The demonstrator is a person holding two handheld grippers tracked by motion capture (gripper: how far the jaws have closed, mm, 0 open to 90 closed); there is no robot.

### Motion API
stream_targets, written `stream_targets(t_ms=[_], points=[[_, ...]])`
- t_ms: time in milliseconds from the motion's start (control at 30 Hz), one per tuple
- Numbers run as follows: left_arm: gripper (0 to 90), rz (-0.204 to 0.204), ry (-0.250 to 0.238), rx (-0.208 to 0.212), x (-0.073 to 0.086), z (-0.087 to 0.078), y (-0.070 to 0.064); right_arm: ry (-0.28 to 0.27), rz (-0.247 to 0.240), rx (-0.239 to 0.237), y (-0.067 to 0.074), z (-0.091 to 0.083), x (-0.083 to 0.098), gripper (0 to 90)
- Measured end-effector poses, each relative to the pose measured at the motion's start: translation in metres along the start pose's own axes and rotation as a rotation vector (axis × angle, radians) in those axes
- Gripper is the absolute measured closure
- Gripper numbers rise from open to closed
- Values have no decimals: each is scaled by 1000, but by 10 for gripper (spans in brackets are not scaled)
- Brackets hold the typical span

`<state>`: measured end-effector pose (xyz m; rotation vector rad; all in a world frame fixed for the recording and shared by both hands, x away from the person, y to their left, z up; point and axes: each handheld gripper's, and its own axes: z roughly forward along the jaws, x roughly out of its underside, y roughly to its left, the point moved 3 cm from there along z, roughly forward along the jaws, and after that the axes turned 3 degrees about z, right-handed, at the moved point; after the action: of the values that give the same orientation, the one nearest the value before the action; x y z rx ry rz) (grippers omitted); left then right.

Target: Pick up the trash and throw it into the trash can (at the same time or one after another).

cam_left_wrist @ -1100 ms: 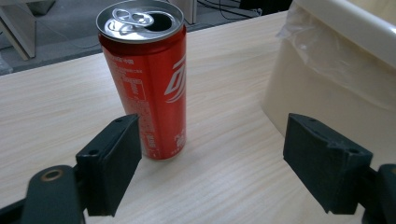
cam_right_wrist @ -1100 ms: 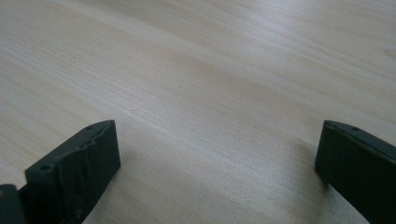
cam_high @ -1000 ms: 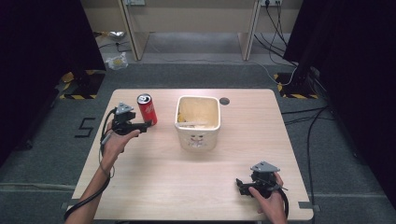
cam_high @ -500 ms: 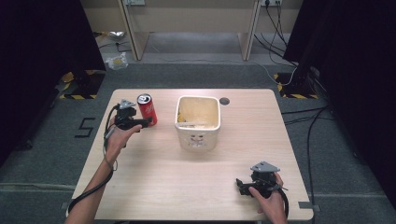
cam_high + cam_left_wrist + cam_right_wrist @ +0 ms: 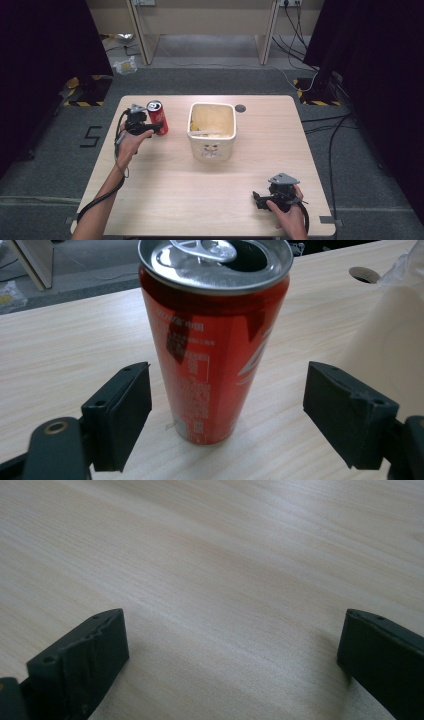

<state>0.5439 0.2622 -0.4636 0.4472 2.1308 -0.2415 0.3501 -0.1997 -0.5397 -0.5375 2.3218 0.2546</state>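
L gripper (image 5: pixel 152 129) is sitting at the far-left part of the light wood table (image 5: pixel 165 200), jaws spread wide w/ the red can (image 5: pixel 215 340) standing upright between them, gaps showing on both sides, so not touching yet. In the left gripper view the can's top is already opened, tab up, and just to the gripper's right a cream bin (image 5: pixel 212 131) is standing w/ some scraps inside; a round cable hole (image 5: pixel 240 108) is sitting in the tabletop beyond it. R gripper (image 5: pixel 259 198) is resting low at the near-right part of the table, well apart from can & bin, jaws wide apart w/ nothing but bare wood grain between them. Table surface is looking pale, matte, clean. Room: grey carpet floor (image 5: pixel 210 80) w/ a "5" marked left of the table, black curtains hanging on both sides, yellow-black hazard tape at the stand feet, cables trailing at far right, wooden desk legs beyond.
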Motion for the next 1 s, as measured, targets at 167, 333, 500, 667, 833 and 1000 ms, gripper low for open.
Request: stream_targets(t_ms=[167,333,500,667,833,1000], points=[[192,0,7,-15,-2,7,1,0,0,0,0,0,0,2],[204,-14,-3,-24,-3,13,3,0,0,0,0,0,0,2],[222,-22,-7,-29,-6,17,4,0,0,0,0,0,0,2],[243,-21,2,-41,-8,21,4,0,-1,1,0,0,0,2],[263,-34,4,-58,-9,27,5,0,-1,0,0,0,0,3],[312,-42,-4,-57,-10,32,5,0,0,0,0,0,0,2]])
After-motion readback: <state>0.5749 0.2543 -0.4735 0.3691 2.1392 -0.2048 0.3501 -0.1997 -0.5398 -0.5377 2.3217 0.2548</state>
